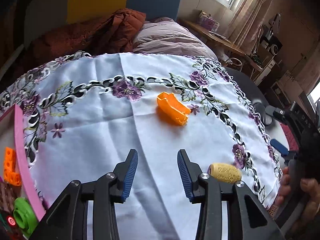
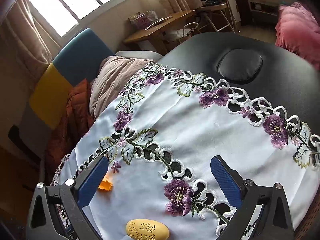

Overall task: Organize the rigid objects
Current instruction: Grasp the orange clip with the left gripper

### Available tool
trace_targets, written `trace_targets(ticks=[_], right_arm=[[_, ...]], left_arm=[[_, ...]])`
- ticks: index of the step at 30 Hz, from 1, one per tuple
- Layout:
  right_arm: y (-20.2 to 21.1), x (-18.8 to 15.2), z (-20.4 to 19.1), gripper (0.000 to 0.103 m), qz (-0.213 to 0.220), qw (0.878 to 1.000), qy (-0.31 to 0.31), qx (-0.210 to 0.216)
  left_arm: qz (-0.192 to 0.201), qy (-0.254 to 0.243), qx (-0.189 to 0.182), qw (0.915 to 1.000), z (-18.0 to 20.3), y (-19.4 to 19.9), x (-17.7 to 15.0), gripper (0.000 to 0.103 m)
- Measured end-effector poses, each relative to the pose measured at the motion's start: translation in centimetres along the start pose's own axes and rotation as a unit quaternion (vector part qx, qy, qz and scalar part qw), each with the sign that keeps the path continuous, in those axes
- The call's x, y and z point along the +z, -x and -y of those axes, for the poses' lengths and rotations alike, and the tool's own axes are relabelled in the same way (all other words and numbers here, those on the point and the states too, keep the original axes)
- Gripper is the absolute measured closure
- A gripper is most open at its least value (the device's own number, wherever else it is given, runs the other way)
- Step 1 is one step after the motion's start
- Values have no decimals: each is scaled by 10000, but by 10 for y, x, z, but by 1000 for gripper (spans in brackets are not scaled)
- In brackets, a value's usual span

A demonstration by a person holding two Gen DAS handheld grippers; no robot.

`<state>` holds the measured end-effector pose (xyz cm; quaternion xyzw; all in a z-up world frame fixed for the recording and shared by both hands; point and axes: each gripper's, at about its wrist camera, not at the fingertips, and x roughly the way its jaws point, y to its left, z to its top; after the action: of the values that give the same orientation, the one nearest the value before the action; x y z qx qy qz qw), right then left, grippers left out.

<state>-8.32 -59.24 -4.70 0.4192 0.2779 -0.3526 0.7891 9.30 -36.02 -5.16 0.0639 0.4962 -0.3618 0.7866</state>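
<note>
Both empty claws, left claw (image 1: 157,175) and right claw (image 2: 159,182), are held apart; the yellow egg (image 2: 147,230) could be rolled off the worktop's (image 2: 270,64) near edge if nudged.

Orange piece (image 1: 173,108) mid-cloth; yellow carved oval (image 1: 225,172) nearer.

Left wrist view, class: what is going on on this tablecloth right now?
A person is sorting small hard items into a pink tray at the left edge. Both tools are open and empty: the left tool hangs over bare cloth, short of the orange plastic piece. The yellow carved egg lies loose beside the right tool.
</note>
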Motion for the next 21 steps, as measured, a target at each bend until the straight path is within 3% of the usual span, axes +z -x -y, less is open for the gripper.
trace_targets(ticks=[4,7,13,21], right_arm=[[-7,0,0,0,-188,9998,-25,73],[-11,-1,-5,0,-246,9996,89,117],[-14,-3,-8,0,-335,9992,117,169],[-19,-5,-13,0,-445,9985,194,235]], left_arm=[[-43,158,-34,9999,7,-26,23,59],[-17,184,31,9998,11,-40,37,46],[-117,388,-37,9992,15,-63,58,44],[-333,380,219,9985,27,-104,74,45]])
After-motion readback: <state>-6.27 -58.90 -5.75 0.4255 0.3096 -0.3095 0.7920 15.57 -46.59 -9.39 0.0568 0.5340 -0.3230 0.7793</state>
